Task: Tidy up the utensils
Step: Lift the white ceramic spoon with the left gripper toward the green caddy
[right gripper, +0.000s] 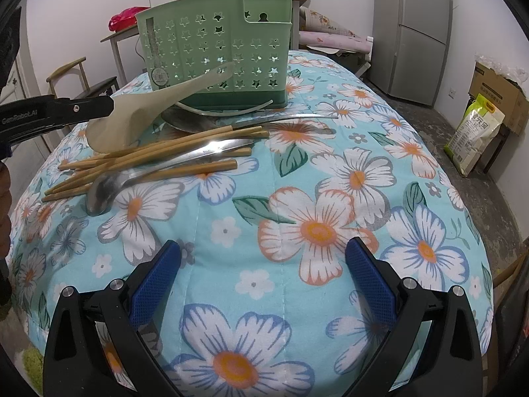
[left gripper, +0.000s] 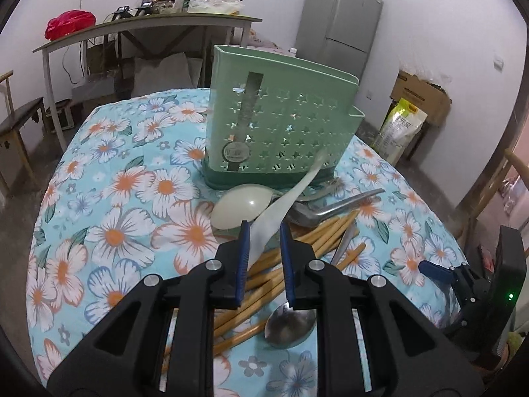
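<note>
My left gripper (left gripper: pixel 263 228) is shut on a white plastic rice paddle (left gripper: pixel 287 198), held above the pile with its handle pointing toward the green utensil holder (left gripper: pixel 281 122). The right wrist view shows the paddle (right gripper: pixel 145 112) held in the left gripper (right gripper: pixel 109 106). Below lie several wooden chopsticks (left gripper: pixel 264 284), a steel spoon (left gripper: pixel 291 326), a white plastic spoon (left gripper: pixel 239 208) and a steel ladle or spatula (left gripper: pixel 330 206). My right gripper (right gripper: pixel 263 264) is open and empty above the flowered cloth, to the right of the pile (right gripper: pixel 158 162). The holder (right gripper: pixel 215 53) stands behind the pile.
The round table has a blue flowered cloth (left gripper: pixel 132 198). A desk with clutter (left gripper: pixel 148 23) and a grey fridge (left gripper: pixel 344 20) stand behind it. A cardboard box and a rice bag (left gripper: pixel 403 129) sit on the floor at right. A wooden chair (right gripper: pixel 76 79) stands at left.
</note>
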### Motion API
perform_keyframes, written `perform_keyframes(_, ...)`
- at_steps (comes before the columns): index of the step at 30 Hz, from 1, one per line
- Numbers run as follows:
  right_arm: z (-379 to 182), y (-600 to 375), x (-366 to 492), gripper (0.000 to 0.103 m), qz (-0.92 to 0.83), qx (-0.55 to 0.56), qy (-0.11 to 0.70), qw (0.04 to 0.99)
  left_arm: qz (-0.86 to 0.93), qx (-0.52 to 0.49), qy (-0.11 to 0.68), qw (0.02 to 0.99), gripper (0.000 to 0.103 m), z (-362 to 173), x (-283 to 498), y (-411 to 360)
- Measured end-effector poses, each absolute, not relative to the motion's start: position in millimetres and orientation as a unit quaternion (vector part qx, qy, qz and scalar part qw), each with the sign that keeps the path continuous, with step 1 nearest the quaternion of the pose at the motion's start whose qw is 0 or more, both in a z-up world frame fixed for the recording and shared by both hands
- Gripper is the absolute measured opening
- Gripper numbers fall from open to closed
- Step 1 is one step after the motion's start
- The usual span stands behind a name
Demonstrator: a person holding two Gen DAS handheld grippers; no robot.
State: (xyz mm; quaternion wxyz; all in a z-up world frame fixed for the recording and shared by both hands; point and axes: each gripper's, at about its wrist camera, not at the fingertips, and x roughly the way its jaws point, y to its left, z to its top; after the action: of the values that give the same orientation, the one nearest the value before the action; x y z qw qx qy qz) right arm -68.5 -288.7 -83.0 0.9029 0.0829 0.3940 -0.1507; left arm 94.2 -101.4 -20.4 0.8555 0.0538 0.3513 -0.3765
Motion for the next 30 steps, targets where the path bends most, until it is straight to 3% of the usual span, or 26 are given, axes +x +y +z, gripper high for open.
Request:
perform_keyframes(16, -83.2, -288.4, -68.3, 0.097, -0.151, 0.083, 0.393, 0.903, -0.367, 0.092, 0.326, 0.866, 0.022, -33.9, 90.9, -114.0)
perform_keyframes(21, -83.2, -289.1, -68.1, 0.097, -0.151, 0.083, 0.394, 0.903, -0.343, 0.084, 0.363, 0.862, 0.015, -46.7, 104.8, -107.6)
perform_keyframes(30, -83.3, -289.2, -68.2, 0.097, -0.153, 0.084, 0.392, 0.903, -0.351, 0.077, 0.352, 0.864, 0.006, -42.1, 107.2, -104.1)
